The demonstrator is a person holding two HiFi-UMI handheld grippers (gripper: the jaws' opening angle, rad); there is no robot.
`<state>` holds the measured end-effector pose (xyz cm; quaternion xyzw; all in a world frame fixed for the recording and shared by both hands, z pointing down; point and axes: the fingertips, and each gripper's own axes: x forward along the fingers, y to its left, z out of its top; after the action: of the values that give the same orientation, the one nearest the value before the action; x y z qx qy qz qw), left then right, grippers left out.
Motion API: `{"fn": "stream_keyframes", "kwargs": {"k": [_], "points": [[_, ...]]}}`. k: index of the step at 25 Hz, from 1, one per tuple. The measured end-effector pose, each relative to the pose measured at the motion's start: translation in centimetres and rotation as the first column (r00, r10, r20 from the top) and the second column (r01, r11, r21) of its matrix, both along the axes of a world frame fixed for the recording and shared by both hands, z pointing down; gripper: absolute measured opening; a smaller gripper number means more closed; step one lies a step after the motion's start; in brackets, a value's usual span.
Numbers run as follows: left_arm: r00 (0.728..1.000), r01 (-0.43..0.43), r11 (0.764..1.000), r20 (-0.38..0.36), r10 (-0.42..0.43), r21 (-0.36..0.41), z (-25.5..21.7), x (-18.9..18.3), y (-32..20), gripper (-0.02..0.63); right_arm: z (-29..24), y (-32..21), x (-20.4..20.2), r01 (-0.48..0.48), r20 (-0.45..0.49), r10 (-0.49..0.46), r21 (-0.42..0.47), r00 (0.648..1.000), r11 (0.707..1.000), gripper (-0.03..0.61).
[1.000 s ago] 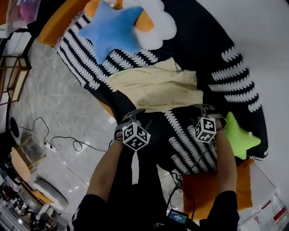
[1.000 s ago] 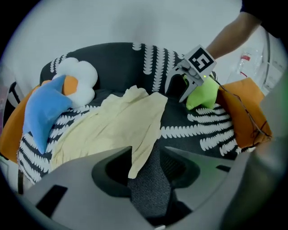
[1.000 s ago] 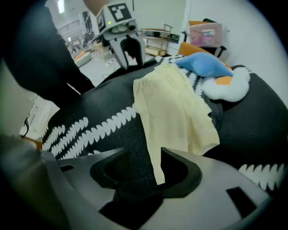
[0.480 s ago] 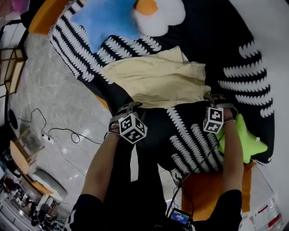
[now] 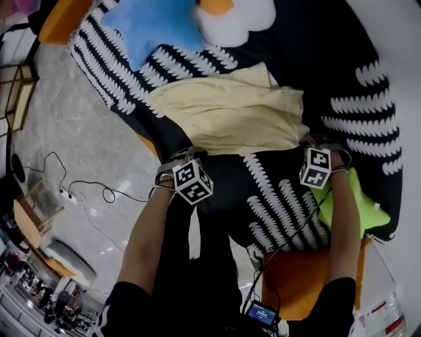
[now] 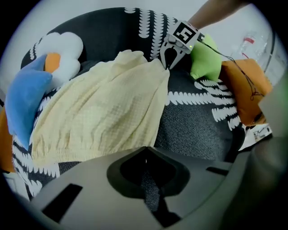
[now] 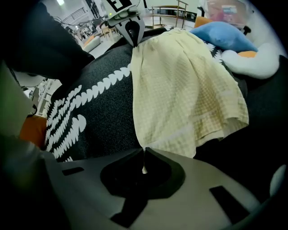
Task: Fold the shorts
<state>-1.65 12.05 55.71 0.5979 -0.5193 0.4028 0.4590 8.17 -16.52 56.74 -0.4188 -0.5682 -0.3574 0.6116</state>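
Pale yellow shorts (image 5: 230, 115) lie spread on a black cushion with white leaf bands (image 5: 276, 197). My left gripper (image 5: 189, 155) is at the near left corner of the shorts, and its jaws have just been closing. In the left gripper view they stand shut (image 6: 144, 148) with the hem of the shorts (image 6: 103, 112) at their tip. My right gripper (image 5: 307, 142) is at the near right corner; its jaws have just been closing too. In the right gripper view they are shut (image 7: 143, 150) on a sliver of the shorts (image 7: 184, 90).
A blue star cushion (image 5: 151, 26) and a white cloud cushion (image 5: 237, 16) lie beyond the shorts. A green star cushion (image 5: 352, 204) sits beside my right hand, with an orange cushion (image 5: 296, 276) nearer me. Cables (image 5: 85, 194) trail over the grey floor at the left.
Both grippers have sunk onto the near edge of the shorts, one at each corner, and their jaws have shut there. The shorts themselves lie as before.
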Motion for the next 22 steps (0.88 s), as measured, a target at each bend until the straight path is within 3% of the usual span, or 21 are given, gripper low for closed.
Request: {"fn": "stream_keyframes", "kwargs": {"k": [4, 7, 15, 22], "points": [[0.995, 0.032, 0.999, -0.091, -0.034, -0.022, -2.2, 0.6, 0.4, 0.005, -1.9, -0.1, 0.9, -0.047, 0.028, 0.048, -0.025, 0.998, 0.999, 0.023], [0.993, 0.04, 0.999, -0.114, -0.042, -0.026, -3.7, 1.2, 1.9, 0.003, -2.8, 1.8, 2.6, -0.05, 0.023, 0.052, -0.067, 0.998, 0.997, 0.023], [0.989, -0.056, 0.997, -0.141, 0.048, -0.05, -8.3, 5.0, 6.6, 0.003, -7.1, 7.0, 8.2, -0.084, -0.072, 0.075, -0.124, 0.995, 0.989, 0.024], [0.982, -0.091, 0.994, -0.171, 0.079, -0.067, -8.5, 8.4, 9.0, 0.003, -8.5, 10.5, 14.8, -0.153, -0.215, 0.118, -0.155, 0.969, 0.976, 0.023]]}}
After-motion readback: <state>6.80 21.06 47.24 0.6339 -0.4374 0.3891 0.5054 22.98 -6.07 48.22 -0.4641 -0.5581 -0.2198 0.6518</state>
